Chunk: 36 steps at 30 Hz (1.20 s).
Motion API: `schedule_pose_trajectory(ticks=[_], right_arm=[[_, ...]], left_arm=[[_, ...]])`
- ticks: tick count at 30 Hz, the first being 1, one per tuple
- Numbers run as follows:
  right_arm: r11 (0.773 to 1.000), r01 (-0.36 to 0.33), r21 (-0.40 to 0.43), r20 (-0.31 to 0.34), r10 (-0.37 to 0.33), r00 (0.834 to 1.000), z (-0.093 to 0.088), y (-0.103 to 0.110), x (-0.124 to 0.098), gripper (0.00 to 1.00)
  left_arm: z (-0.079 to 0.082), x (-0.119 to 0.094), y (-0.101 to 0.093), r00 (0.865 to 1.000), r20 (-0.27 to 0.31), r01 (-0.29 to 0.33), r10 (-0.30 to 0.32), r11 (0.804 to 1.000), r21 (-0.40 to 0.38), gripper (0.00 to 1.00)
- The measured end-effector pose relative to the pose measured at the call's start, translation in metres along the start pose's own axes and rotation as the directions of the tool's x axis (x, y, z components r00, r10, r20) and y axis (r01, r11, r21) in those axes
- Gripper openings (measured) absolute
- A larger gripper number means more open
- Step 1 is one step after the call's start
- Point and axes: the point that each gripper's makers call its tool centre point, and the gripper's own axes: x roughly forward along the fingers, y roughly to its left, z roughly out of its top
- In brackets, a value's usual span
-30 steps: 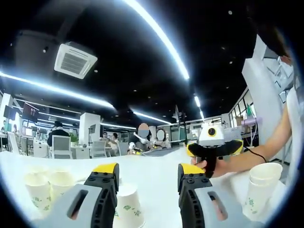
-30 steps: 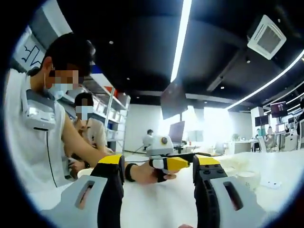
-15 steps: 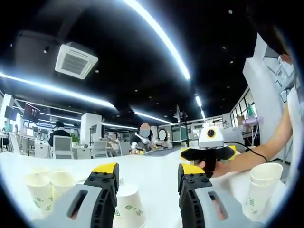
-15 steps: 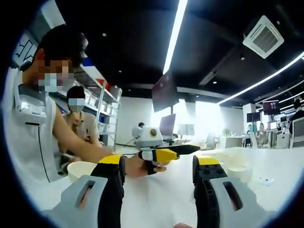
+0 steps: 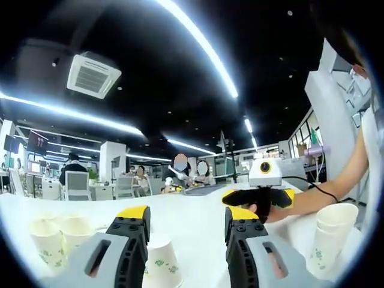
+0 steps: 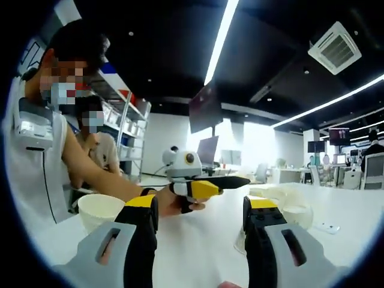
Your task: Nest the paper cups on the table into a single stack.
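- In the left gripper view, you are holding your left gripper (image 5: 187,223) with its fingers (image 5: 133,219) spread wide and nothing clamped between them, looking out low over the white table (image 5: 198,210).
- Out beyond and outside the left finger, two paper cups (image 5: 47,237) are standing close beside each other, mouths up, long axes upright.
- Between the fingers, close against the inside of the left one, an upside-down cup (image 5: 160,264) is resting on its mouth with its narrow base pointing up; whether it touches the finger you cannot tell.
- Just past the tip of the right finger, your right gripper (image 5: 257,197) is hanging above the table, held by a hand (image 5: 271,211); its jaws lie edge-on, so their gap cannot be told from this side.
- Well outside the right finger, a nested cup stack (image 5: 327,237) is standing upright, open end up.
- In the right gripper view, the right gripper's (image 6: 204,211) fingers (image 6: 258,213) are also standing wide apart, gripping nothing.
- Outside its left finger, an open-topped cup (image 6: 101,210) is standing mouth up beside your arm.
- Beyond the gap, the left gripper is pointing across toward the right finger.
- Outside the right finger, more pale cups (image 6: 297,215) are sitting on the table, too washed out to read their direction.
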Motion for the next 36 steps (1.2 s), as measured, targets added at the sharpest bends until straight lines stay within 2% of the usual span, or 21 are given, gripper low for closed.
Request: schedule_pose_trajectory(ticks=[4, 10, 12, 16, 18, 29, 36], right_arm=[[1.000, 0.025, 0.016, -0.027, -0.025, 0.999, -0.004, -0.005, -0.002, 0.61], [0.998, 0.059, 0.037, 0.005, -0.059, 0.998, 0.005, -0.014, -0.008, 0.61], [0.997, 0.072, 0.031, -0.003, -0.072, 0.997, 0.004, -0.016, -0.009, 0.60], [0.996, 0.089, 0.030, -0.001, -0.089, 0.996, 0.004, -0.021, -0.012, 0.60], [0.995, 0.089, 0.032, -0.011, -0.089, 0.996, 0.003, -0.021, -0.013, 0.60], [0.992, 0.124, 0.016, 0.005, -0.124, 0.992, 0.011, -0.025, -0.018, 0.60], [0.992, 0.127, 0.004, 0.004, -0.127, 0.992, 0.013, -0.026, -0.017, 0.59]], left_arm=[[-0.004, 0.002, 0.008, 1.000, -0.010, -0.001, 0.001, 1.000, -0.003, 0.53], [-0.010, 0.003, 0.019, 0.999, -0.036, -0.024, 0.023, 1.000, -0.015, 0.53], [-0.018, 0.003, 0.024, 0.995, -0.081, -0.052, 0.052, 0.999, -0.001, 0.52], [-0.025, 0.004, 0.028, 0.992, -0.108, -0.062, 0.063, 0.998, 0.007, 0.51], [-0.030, 0.004, 0.028, 0.989, -0.131, -0.070, 0.071, 0.997, 0.010, 0.51], [-0.033, 0.000, 0.030, 0.984, -0.149, -0.099, 0.096, 0.995, -0.011, 0.52], [-0.046, 0.000, 0.029, 0.974, -0.198, -0.122, 0.115, 0.992, -0.022, 0.52]])
